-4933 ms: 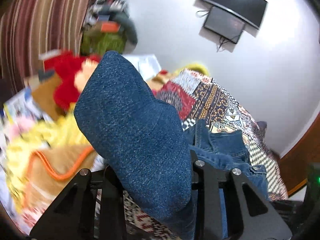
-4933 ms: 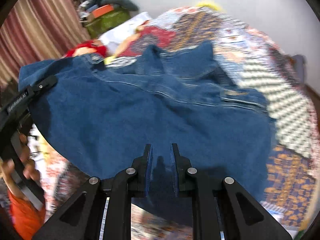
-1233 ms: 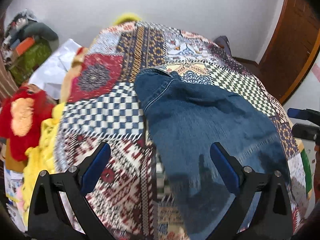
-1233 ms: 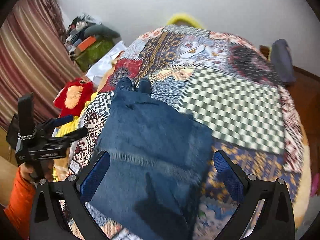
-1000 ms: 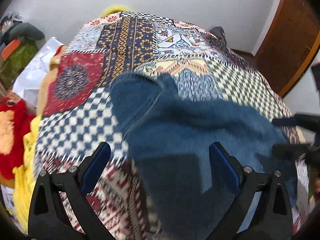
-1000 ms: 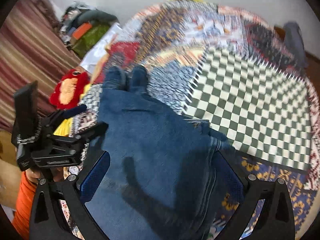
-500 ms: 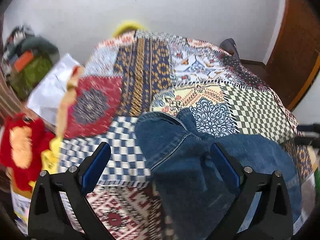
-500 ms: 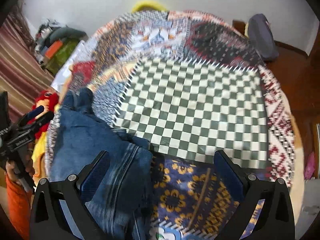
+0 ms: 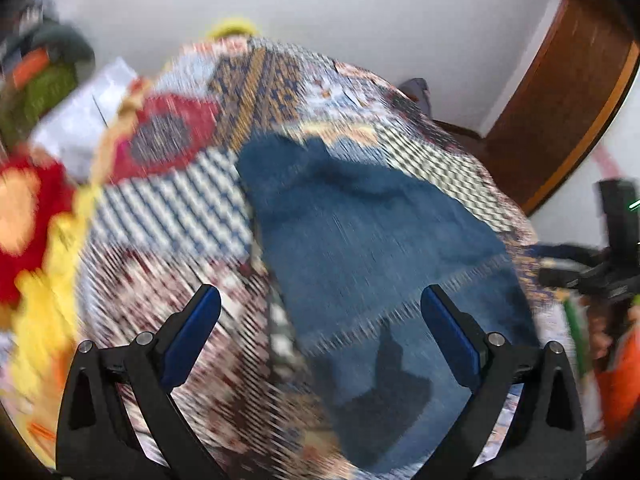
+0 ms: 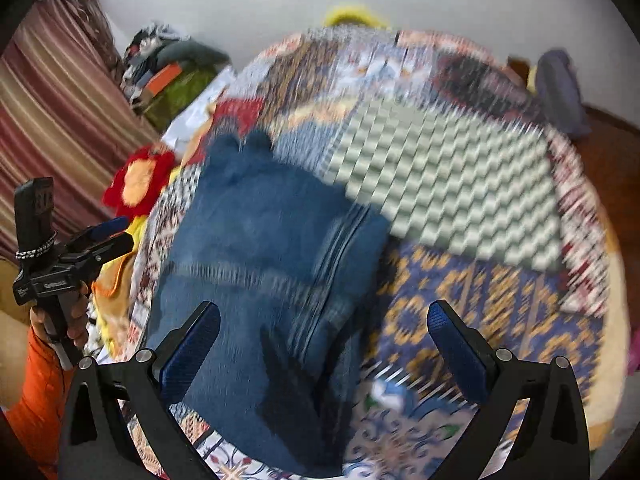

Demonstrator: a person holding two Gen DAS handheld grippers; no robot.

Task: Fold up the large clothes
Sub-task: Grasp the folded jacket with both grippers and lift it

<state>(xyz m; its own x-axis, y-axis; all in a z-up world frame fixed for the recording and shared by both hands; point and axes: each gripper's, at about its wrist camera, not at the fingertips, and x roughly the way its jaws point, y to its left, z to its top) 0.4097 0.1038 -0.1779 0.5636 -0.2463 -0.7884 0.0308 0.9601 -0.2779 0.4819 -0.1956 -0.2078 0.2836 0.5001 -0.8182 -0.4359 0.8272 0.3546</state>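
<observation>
Folded blue jeans (image 9: 368, 248) lie flat on the patchwork bedspread (image 9: 176, 216), leg ends pointing away from me. They also show in the right wrist view (image 10: 260, 264). My left gripper (image 9: 320, 320) is open and empty, held above the near end of the jeans. My right gripper (image 10: 324, 340) is open and empty, above the jeans' near right edge. The left gripper also shows at the left edge of the right wrist view (image 10: 96, 244). Both views are motion-blurred.
A red and orange plush toy (image 10: 138, 184) and yellow cloth (image 9: 44, 280) lie left of the bed. A clothes pile (image 10: 172, 68) and striped curtain (image 10: 52, 120) stand far left. A wooden door (image 9: 560, 108) is at right. A dark cushion (image 10: 560, 92) lies at the far right.
The jeans were held up in both shut grippers, then laid folded on the bed and let go. In the last half second both open grippers swung back over the jeans.
</observation>
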